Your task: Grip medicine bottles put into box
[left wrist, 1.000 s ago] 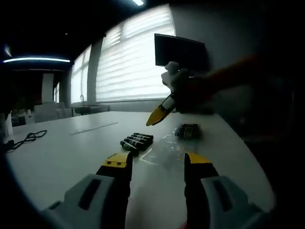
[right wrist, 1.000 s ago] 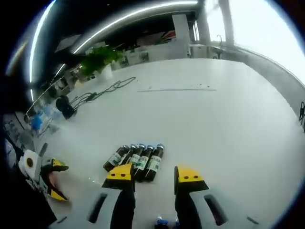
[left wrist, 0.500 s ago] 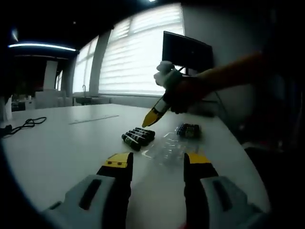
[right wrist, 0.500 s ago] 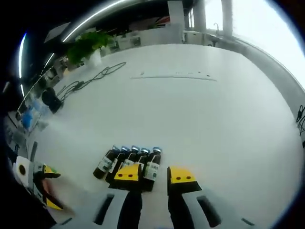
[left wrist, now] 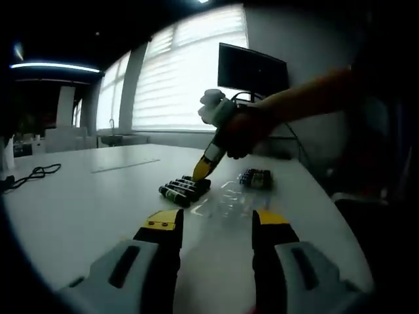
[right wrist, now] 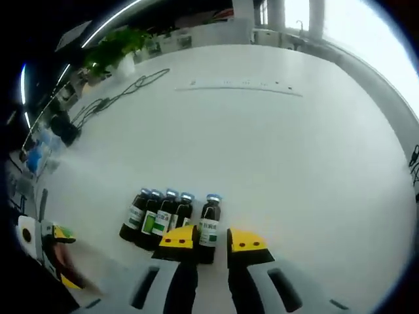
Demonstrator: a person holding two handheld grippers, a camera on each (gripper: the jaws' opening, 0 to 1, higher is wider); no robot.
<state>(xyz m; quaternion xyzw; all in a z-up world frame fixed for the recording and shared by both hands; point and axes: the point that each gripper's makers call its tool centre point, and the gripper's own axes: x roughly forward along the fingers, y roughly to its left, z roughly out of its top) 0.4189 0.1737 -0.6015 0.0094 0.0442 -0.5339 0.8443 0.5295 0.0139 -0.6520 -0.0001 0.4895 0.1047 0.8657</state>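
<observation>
Several dark medicine bottles (right wrist: 157,214) with blue caps lie in a row on the white table (right wrist: 275,150). One medicine bottle (right wrist: 209,219) lies slightly apart from that row, and my right gripper (right wrist: 211,239) is shut on its lower half. In the left gripper view the right gripper (left wrist: 201,171), held by a hand, points down onto the bottles (left wrist: 182,190). Just right of them lie a clear plastic tray (left wrist: 226,197) and a dark box (left wrist: 256,178) with bottles in it. My left gripper (left wrist: 217,221) hovers open over the table in front of them, holding nothing.
A black cable (right wrist: 124,91) and a green plant (right wrist: 118,47) lie at the table's far side. A dark monitor (left wrist: 252,69) stands behind the box, near the window blinds. The left gripper (right wrist: 64,256) shows at the lower left of the right gripper view.
My right gripper has come down onto the row and narrowed its jaws around the rightmost bottle, which now lies apart from the others. The left gripper has stayed open.
</observation>
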